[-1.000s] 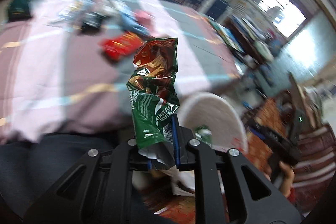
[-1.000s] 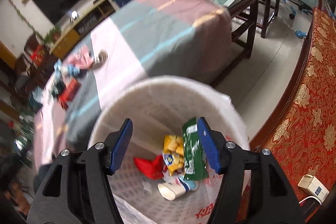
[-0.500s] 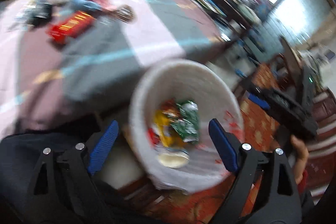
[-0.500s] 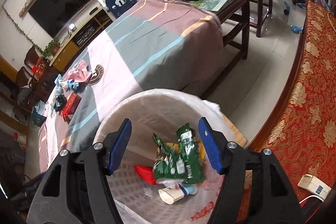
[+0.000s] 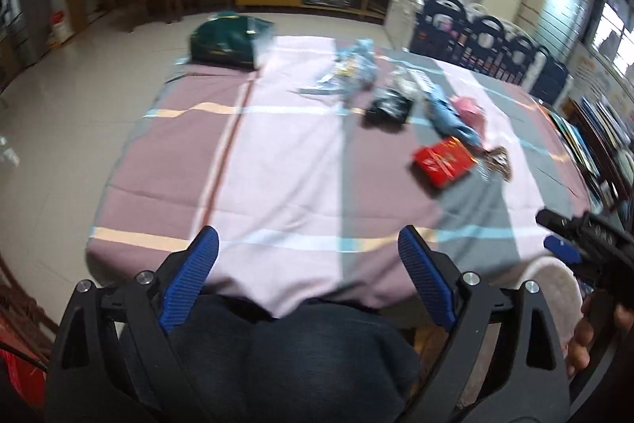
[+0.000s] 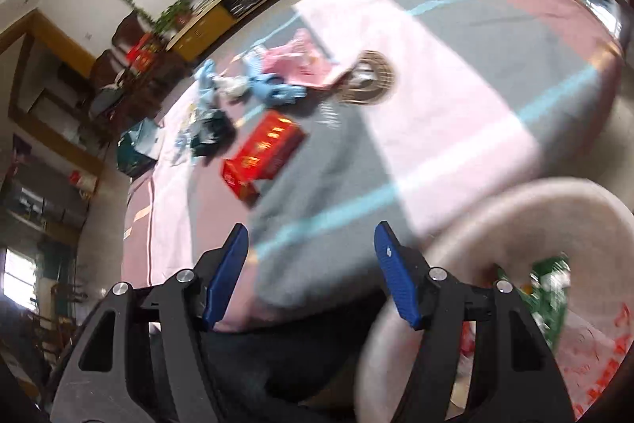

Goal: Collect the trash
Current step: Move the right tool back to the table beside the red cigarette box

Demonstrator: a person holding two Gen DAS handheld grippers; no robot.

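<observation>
Left tool (image 5: 309,276) wide, empty, over bare tablecloth (image 5: 285,161) near its front edge

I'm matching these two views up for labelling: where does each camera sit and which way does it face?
Left wrist: on the left hand-held gripper, jaws open and empty, looking down across the striped tablecloth to the far cabinet; the person's dark lap and the right hand show.
Right wrist: on the right hand-held gripper, jaws open and empty, looking over the table's near edge, with the white bin at lower right; dark clothing shows below.
Shared: the red box, the blue wrappers, the bin rim.
</observation>
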